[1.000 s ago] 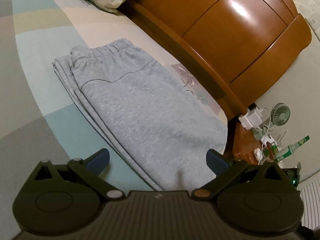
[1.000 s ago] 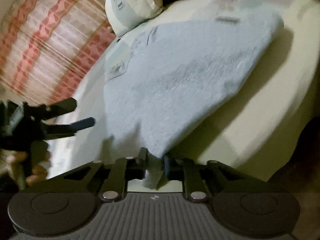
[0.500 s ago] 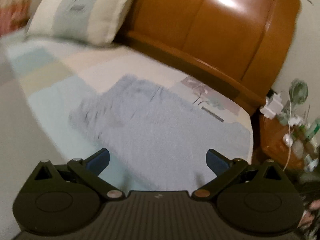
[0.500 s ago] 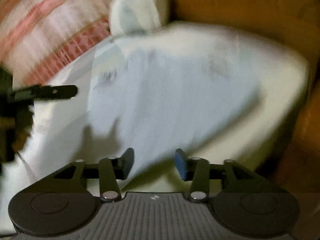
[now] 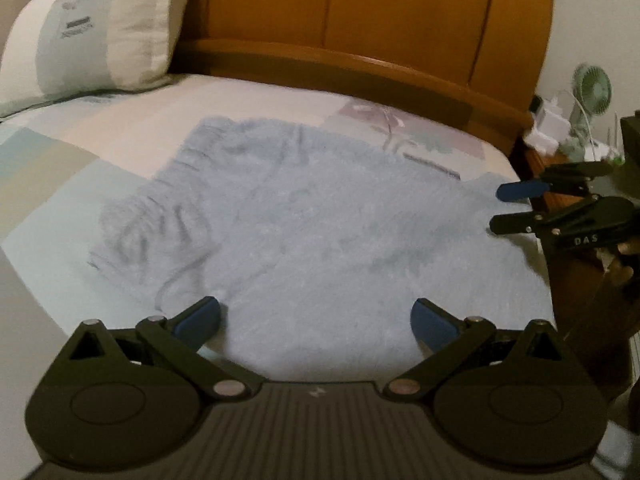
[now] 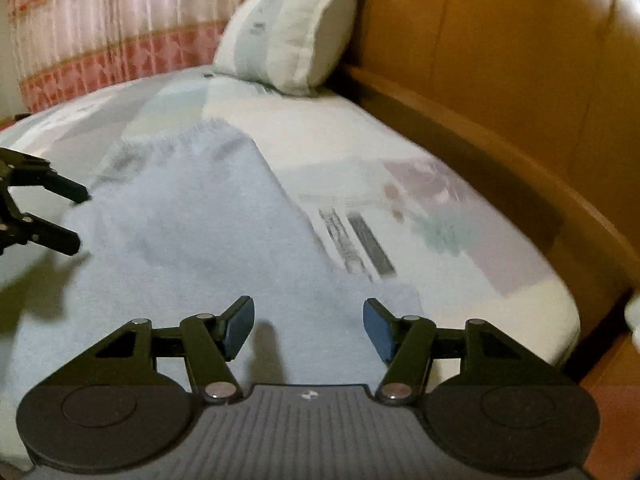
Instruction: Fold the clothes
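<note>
Two grippers hang over one folded pair of light blue-grey sweatpants [image 5: 320, 232] that lies flat on the patchwork bedsheet [image 5: 60, 168] of a bed.

At the far left of the left wrist view a striped pillow [image 5: 88, 32] leans against the wooden headboard [image 5: 360, 20]. Right of it, the gathered elastic waistband of the sweatpants faces the pillow side, and the cloth spreads from there toward the bed's right edge. The left gripper [image 5: 316, 318] is above the near edge of the garment with its jaws spread wide; the blue pads sit apart over the fabric and nothing is pinched between them. Further right in the same view the right gripper [image 5: 508, 210] appears sideways at the garment's right edge, fingers parted, with a bit of a hand [image 5: 624, 260] behind it. Beyond it a bedside table [image 5: 540, 160] carries a small green fan [image 5: 592, 88] and some white items too blurred to name.

In the right wrist view a pink-banded curtain [image 6: 100, 40] fills the upper left, and the left gripper [image 6: 76, 220] enters from the left edge beside the garment. The sweatpants [image 6: 180, 240] run from there to the centre, under the right gripper [image 6: 308, 324], whose jaws are opening, with only flat cloth below them and none gripped. Right of the garment the sheet is bare up to the headboard [image 6: 500, 60], where the pillow [image 6: 288, 32] stands.
</note>
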Action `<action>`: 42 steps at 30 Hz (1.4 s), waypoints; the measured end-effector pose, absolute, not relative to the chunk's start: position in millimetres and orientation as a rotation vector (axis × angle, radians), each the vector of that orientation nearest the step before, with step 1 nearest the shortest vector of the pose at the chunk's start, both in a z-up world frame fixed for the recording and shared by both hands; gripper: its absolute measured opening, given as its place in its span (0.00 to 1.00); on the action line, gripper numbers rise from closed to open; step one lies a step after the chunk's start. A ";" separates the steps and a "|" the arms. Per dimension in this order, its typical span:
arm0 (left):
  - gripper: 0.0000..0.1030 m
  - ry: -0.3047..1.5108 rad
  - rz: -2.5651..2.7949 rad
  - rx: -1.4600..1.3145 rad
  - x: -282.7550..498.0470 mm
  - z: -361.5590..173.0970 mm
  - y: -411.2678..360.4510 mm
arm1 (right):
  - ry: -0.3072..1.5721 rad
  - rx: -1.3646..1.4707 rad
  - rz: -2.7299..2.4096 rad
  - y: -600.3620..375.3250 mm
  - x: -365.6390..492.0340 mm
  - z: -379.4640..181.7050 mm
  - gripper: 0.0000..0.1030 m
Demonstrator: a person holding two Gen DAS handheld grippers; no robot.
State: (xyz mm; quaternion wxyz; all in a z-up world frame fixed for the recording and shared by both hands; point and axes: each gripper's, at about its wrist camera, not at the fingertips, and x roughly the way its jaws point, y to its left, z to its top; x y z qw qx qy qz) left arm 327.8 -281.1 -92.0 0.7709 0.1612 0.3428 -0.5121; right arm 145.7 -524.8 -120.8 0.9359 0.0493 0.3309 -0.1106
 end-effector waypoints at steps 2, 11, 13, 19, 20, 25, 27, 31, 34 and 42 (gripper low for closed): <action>0.98 0.698 -1.135 0.324 334.5 -82.5 -288.2 | 0.634 0.098 -0.160 -518.0 161.3 -109.4 0.63; 0.99 0.758 -1.059 0.401 367.4 -115.9 -299.0 | 0.707 -0.101 -0.003 -496.5 251.1 -135.3 0.74; 0.96 0.757 -1.071 0.384 366.6 -105.5 -294.3 | 0.701 -0.113 -0.007 -497.7 249.4 -126.6 0.74; 0.96 0.779 -1.277 0.204 350.0 -82.7 -275.8 | 0.645 -0.115 0.101 -487.1 237.1 -100.4 0.73; 0.95 0.808 -1.299 0.175 347.3 -86.1 -275.7 | 0.655 -0.117 0.134 -484.4 238.5 -102.8 0.72; 0.95 0.893 -1.250 0.199 345.5 -107.3 -274.0 | 0.772 -0.057 0.156 -485.4 245.6 -128.1 0.71; 0.95 0.890 -1.220 0.185 345.9 -97.0 -269.1 | 0.769 -0.015 0.145 -490.1 241.4 -121.7 0.71; 0.96 0.806 -1.111 0.233 339.5 -76.4 -252.3 | 0.682 -0.008 0.131 -491.0 245.5 -89.9 0.72; 0.96 0.757 -1.006 0.298 330.3 -74.8 -239.5 | 0.645 -0.046 0.137 -479.6 275.9 -77.4 0.78; 0.96 0.771 -0.871 0.338 323.1 -83.8 -186.1 | 0.787 -0.057 0.007 -473.3 365.6 -143.7 0.91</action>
